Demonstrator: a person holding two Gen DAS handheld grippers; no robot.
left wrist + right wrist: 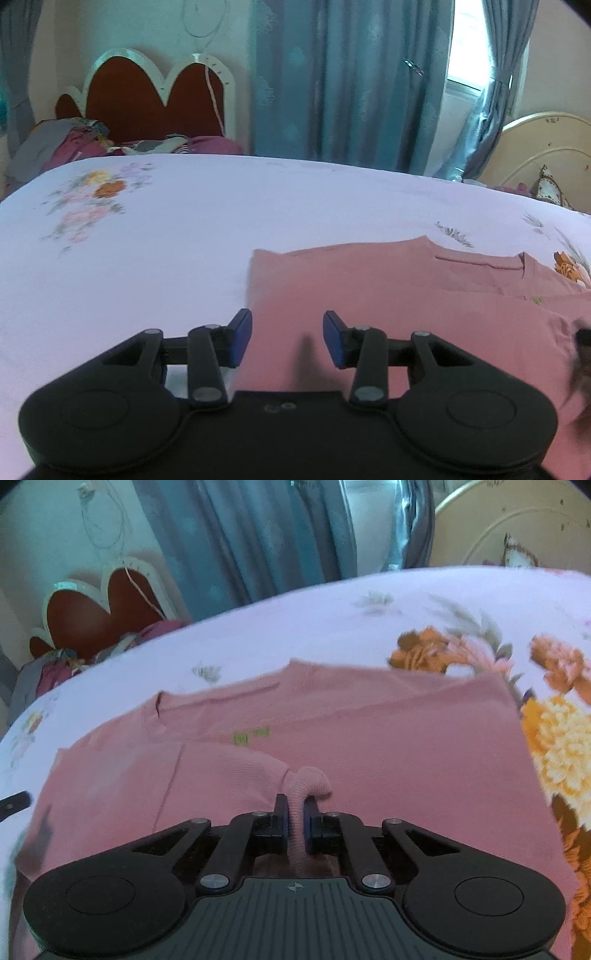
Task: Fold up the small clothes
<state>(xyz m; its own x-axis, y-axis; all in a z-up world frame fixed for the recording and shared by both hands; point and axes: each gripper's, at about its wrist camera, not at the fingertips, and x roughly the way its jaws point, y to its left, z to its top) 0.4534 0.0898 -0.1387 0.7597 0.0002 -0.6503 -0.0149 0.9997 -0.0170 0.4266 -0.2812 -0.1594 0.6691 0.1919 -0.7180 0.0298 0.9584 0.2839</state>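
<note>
Right gripper (294, 812) fingers (279, 812) clamped on ribbed cuff (308, 781) of pink garment (388, 753), left gripper (287, 338) fingers (240, 334) apart above garment's left edge, garment spread flat on floral bedsheet (166, 229), teal curtains (332, 81) behind.

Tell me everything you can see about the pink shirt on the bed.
The pink shirt looks like a soft ribbed knit with a small green mark near its middle. It lies mostly flat on the floral bedsheet, one sleeve folded across the body. The right gripper is shut on that sleeve's ribbed cuff; the left gripper hovers open above its edge.
</note>
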